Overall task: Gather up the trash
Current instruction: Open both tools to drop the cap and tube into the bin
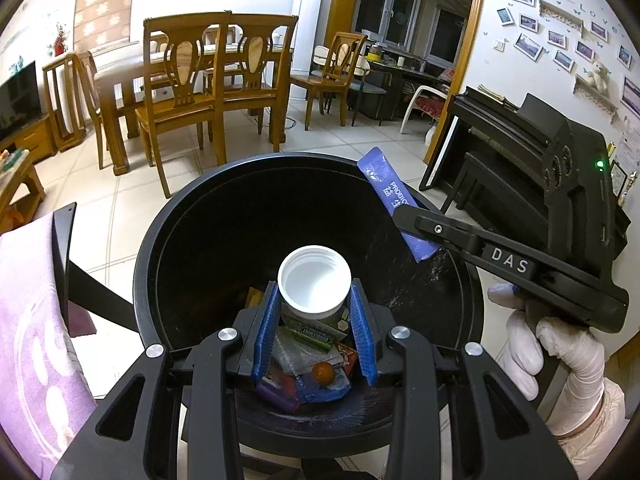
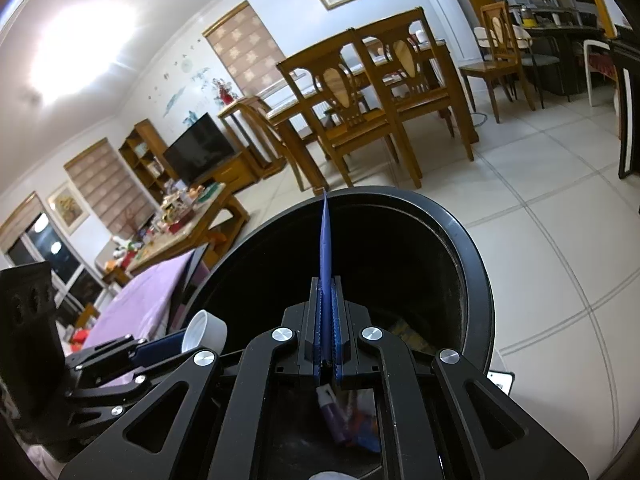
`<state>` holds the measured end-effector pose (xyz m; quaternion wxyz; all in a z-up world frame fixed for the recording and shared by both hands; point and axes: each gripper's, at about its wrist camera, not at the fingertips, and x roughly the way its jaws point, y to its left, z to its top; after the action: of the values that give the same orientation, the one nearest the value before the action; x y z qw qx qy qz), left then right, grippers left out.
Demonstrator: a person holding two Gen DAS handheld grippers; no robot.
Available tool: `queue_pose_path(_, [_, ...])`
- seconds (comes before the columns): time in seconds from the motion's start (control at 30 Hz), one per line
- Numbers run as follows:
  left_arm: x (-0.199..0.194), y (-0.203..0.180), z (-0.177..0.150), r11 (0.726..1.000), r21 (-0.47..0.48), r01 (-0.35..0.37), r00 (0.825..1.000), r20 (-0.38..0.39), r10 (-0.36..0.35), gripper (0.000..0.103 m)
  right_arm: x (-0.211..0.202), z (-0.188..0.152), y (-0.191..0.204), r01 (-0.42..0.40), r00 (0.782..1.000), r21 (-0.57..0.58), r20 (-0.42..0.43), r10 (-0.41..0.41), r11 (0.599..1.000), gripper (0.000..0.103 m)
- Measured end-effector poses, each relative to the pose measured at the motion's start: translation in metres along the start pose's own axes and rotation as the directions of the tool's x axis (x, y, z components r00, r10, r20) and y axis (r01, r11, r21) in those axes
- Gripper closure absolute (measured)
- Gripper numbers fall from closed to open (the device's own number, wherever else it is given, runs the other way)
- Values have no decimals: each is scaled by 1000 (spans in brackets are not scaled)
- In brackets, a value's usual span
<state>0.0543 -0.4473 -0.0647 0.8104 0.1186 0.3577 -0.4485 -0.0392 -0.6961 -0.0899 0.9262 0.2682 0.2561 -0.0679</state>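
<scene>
The black trash bin (image 1: 168, 240) is sitting on the tiled floor with wrappers and a purple tube already piling up at the bottom. Over its opening, the left hand-held gripper (image 1: 314, 312) is clamping a white bottle cap (image 1: 314, 288) between its blue pads. The right hand-held gripper (image 2: 329, 320) is pinching a flat blue sachet (image 1: 394, 196) at the bin's rim.

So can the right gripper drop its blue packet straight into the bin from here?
Probably yes. The right gripper, shut on the blue packet, hangs over the black bin's open mouth. The left gripper, holding the white cap, sits off to the side.
</scene>
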Motion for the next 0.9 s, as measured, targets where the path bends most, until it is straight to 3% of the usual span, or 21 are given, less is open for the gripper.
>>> queue_pose_path(0.53, [1,-2,1,1000,-1,-2,1000,-2,2,68,14,-13,7,1,1000,10,-9,-1,1000,96])
queue_pose_path(0.7, [1,-4,-3,1000,-3,-2,1000,-2,2,65,26,-27,8,-11,1000,13,-5,12,1000,67])
queue_pose_path(0.77, [1,-5,-3,1000,1,-12,1000,0,12,48,26,-31,12,-18,1000,4,6,18,1000,50])
queue_pose_path(0.8, [-1,-5,-3,1000,2,-22,1000,6,22,28,25,-32,12,-20,1000,5,9,20,1000,43])
queue_pose_path(0.83, [-5,-6,-3,999,5,-39,999,26,39,17,23,-34,14,-28,1000,11,13,28,1000,42])
queue_pose_path(0.9, [-10,-8,-4,998,21,-56,997,56,55,14,22,-39,17,-40,999,12,19,39,999,41])
